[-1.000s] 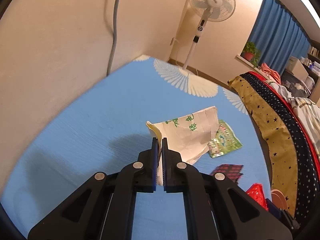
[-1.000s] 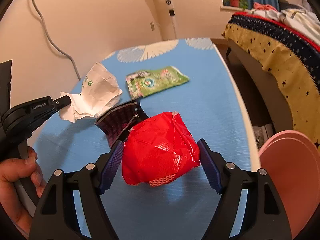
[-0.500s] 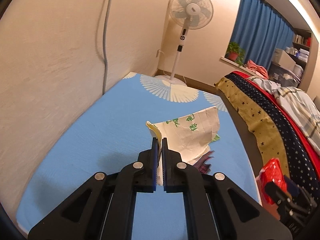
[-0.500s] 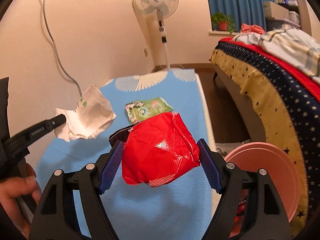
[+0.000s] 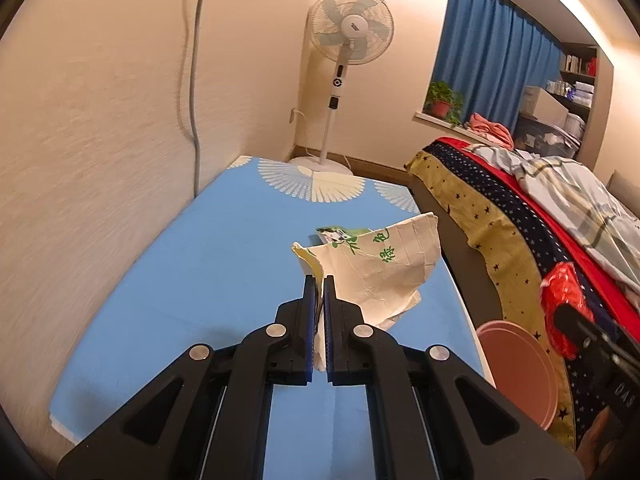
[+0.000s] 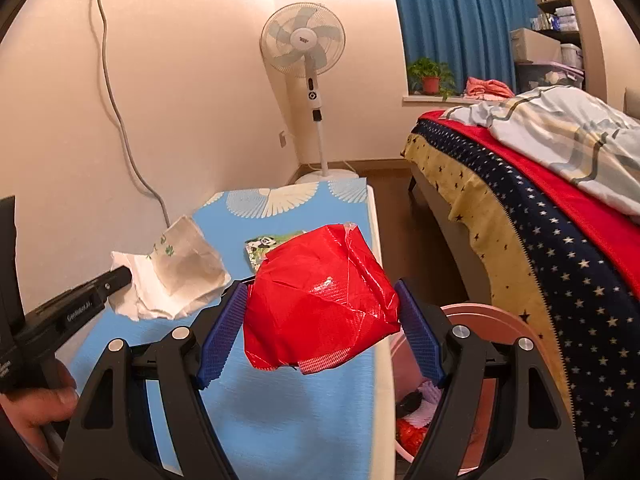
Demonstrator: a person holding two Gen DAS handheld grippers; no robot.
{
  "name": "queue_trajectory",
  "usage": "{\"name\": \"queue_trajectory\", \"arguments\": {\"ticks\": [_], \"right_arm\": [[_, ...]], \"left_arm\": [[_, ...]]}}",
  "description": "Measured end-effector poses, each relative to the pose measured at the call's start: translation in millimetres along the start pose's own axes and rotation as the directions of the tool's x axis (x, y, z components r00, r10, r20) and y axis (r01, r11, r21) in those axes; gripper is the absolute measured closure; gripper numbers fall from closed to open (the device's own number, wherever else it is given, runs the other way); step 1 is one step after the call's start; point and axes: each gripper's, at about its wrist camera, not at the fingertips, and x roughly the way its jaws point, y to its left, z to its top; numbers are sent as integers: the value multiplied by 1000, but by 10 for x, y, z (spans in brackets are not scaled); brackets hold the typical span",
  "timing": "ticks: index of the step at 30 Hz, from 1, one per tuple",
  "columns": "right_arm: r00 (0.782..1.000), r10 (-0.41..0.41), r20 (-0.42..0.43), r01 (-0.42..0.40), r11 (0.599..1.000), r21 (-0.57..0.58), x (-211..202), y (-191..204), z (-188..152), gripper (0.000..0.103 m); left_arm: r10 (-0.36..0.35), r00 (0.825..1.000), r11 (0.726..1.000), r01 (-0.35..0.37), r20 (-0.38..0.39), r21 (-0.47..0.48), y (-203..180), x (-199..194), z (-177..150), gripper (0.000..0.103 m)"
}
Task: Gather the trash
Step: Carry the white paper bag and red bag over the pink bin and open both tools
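Both tools have risen and swung toward the pink bin since a second ago: the red wrapper, which then hung low over the blue bench, is now carried above the bench's edge beside the bin, and the crumpled paper has lifted clear of the surface.

The left tool [image 5: 319, 284] has its blue ribbed pads pressed nearly together, pinching one corner of the crumpled white paper wrapper [image 5: 384, 264], a creased sheet printed with green leaves that fans out stiffly beyond the tips and hangs above the bench [image 5: 208, 272]. The bench wears a smooth blue cover with white fan motifs at its far end.

The right tool [image 6: 320, 320] is spread wide, its pads bearing on both flanks of the red foil wrapper [image 6: 320, 300], a glossy, faceted, crinkled ball with a woven strip along its lower edge. It sits just left of the bin, over the bench's rim.

The round pink plastic bin [image 6: 500, 320] stands on the floor between the bench and the bed [image 6: 560, 220]; red and white scraps lie inside it. A flat green snack packet [image 6: 264, 246] lies on the bench beyond the red wrapper. A white pedestal fan [image 6: 303, 46] stands past the bench's far end.
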Motion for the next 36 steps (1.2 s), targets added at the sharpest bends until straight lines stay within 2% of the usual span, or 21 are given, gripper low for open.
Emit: {"name": "queue_trajectory", "arguments": {"ticks": [16,36], "right_arm": [[996,-73,47,72,997,25,-477,-281,-4,29],[989,-140,56,134,986,97,-465,-560,35,29]], "left_arm": [[-58,998,997,58,-4,57,-202,-140,-162,99],[-104,994,990,105,-17,93,-395,-39,-229,99]]}}
